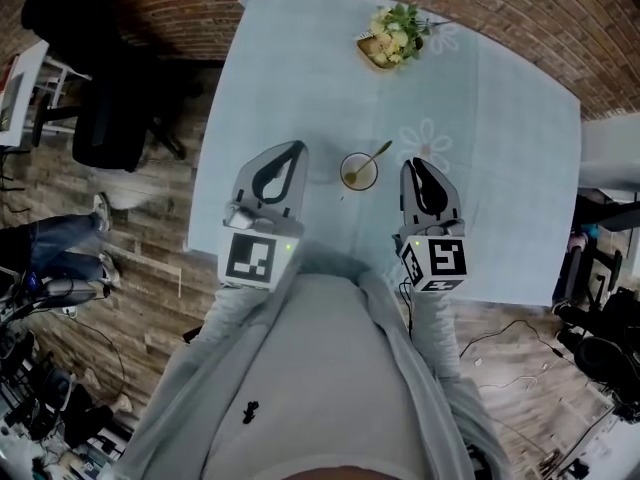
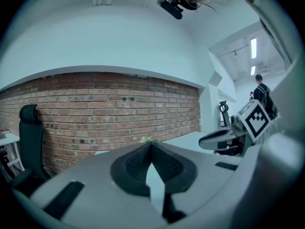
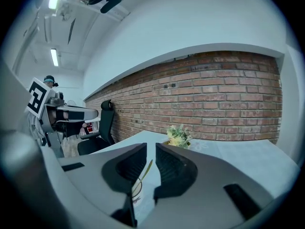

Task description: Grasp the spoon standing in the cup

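Observation:
A clear glass cup [image 1: 359,172] stands on the pale blue tablecloth [image 1: 500,128], and a gold spoon [image 1: 378,154] leans in it with the handle pointing up and right. My left gripper [image 1: 297,147] hangs just left of the cup, its jaws shut with the tips touching [image 2: 151,144] and nothing between them. My right gripper [image 1: 408,165] hangs just right of the cup. Its jaws [image 3: 151,146] stand a narrow slit apart and grip nothing. Through that slit I see the spoon [image 3: 147,170] and the cup [image 3: 137,187] a little ahead and to the left.
A small basket of yellow and white flowers [image 1: 392,38] sits at the table's far side. A black office chair [image 1: 110,118] stands left of the table by the brick wall. Cables and gear [image 1: 590,338] lie on the floor to the right.

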Demonstrator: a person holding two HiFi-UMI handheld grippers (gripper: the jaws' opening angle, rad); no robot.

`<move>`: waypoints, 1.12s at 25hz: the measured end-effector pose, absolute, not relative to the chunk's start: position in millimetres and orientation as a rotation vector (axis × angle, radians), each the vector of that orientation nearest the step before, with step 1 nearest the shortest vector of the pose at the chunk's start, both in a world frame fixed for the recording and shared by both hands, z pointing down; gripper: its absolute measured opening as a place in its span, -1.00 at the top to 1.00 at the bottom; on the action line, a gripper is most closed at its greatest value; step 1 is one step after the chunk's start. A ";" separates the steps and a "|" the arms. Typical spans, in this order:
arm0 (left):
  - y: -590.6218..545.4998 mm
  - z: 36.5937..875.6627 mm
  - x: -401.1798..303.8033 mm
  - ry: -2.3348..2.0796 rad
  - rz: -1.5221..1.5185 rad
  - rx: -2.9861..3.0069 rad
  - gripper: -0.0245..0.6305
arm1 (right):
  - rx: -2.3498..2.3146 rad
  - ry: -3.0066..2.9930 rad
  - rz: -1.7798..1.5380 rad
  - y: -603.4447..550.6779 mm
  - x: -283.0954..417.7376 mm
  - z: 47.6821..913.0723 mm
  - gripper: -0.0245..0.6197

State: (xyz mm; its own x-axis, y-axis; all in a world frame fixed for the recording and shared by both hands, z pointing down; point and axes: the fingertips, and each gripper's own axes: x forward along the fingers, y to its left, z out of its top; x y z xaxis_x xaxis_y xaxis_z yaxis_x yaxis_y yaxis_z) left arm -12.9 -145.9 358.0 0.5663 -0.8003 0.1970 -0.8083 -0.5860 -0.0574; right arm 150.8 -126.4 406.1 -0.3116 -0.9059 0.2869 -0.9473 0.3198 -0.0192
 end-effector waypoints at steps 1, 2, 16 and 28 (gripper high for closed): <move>-146.0 358.4 -12.7 -1.409 0.316 2.746 0.87 | 1.685 -2.369 0.289 -126.1 150.5 407.4 0.70; -146.3 358.5 -12.3 -1.408 0.316 2.746 0.87 | 1.683 -2.376 0.308 -126.0 150.6 408.6 0.58; -148.2 363.6 -1.9 -1.381 0.329 2.752 0.87 | 1.613 -2.430 0.456 -136.1 143.1 442.4 0.37; -149.6 364.6 1.1 -1.359 0.339 2.767 0.87 | 1.535 -2.388 0.523 -143.0 130.1 484.0 0.38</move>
